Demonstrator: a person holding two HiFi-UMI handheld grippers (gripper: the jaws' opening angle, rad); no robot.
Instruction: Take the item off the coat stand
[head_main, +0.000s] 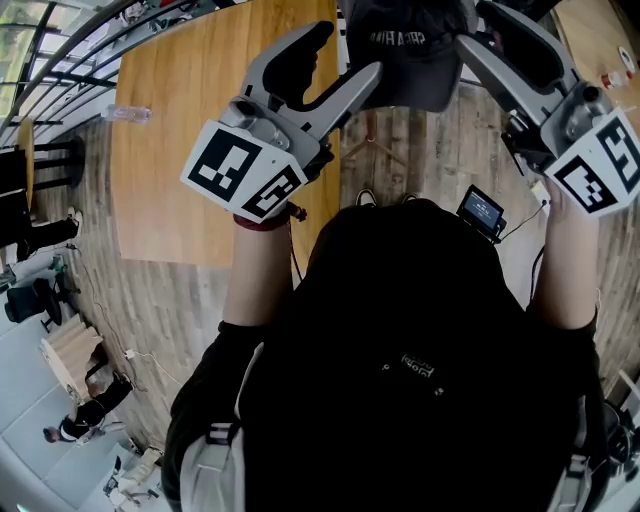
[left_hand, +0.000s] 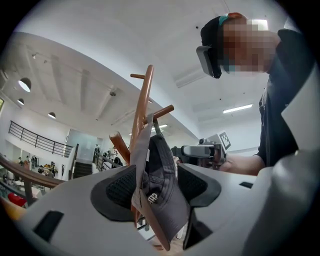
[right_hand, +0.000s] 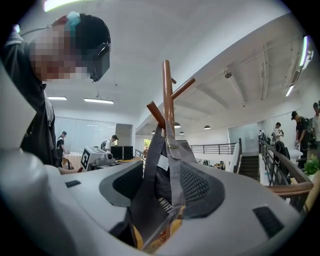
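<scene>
A dark grey cap (head_main: 405, 55) hangs on a peg of the wooden coat stand (left_hand: 142, 105), at the top middle of the head view. My left gripper (head_main: 335, 65) reaches it from the left and my right gripper (head_main: 490, 40) from the right. In the left gripper view the cap's brim (left_hand: 165, 200) hangs between the wide-apart pads of the left gripper (left_hand: 159, 189). In the right gripper view the cap's back and strap (right_hand: 172, 165) hang between the spread pads of the right gripper (right_hand: 162, 187), below the stand's post (right_hand: 167, 95). Neither pair of pads presses on the cap.
A wooden table (head_main: 200, 130) with a clear bottle (head_main: 125, 113) lies below to the left, beside a railing (head_main: 60, 60). A small screen device (head_main: 483, 210) hangs near my right arm. Several people stand in the distance (right_hand: 300, 125).
</scene>
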